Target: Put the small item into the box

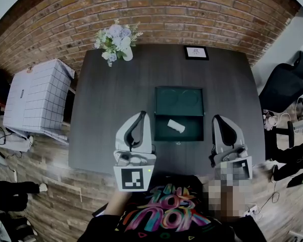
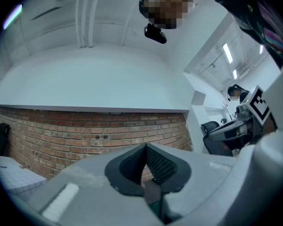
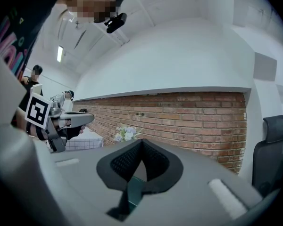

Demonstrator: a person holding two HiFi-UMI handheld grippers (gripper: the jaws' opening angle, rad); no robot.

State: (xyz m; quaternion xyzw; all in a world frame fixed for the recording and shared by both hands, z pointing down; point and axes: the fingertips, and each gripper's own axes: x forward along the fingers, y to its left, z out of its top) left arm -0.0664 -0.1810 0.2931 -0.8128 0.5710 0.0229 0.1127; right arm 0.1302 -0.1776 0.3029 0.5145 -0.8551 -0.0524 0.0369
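Observation:
A dark green box [image 1: 179, 129] lies open on the dark table [image 1: 106, 115], its lid [image 1: 179, 101] folded back flat toward the wall. A small white item [image 1: 175, 126] rests inside the box's near tray. My left gripper [image 1: 141, 114] stands upright just left of the box, jaws shut and empty. My right gripper [image 1: 216, 118] stands upright just right of the box, also shut with nothing in it. In the left gripper view the gripper [image 2: 145, 147] tips meet against the brick wall; in the right gripper view the gripper [image 3: 141, 141] tips meet too.
A vase of pale flowers [image 1: 116, 42] and a small framed card [image 1: 196, 52] stand at the table's far edge. A white grid-patterned box [image 1: 35, 97] sits left of the table. A black office chair [image 1: 288, 84] stands at the right. Brick wall [image 1: 156, 9] behind.

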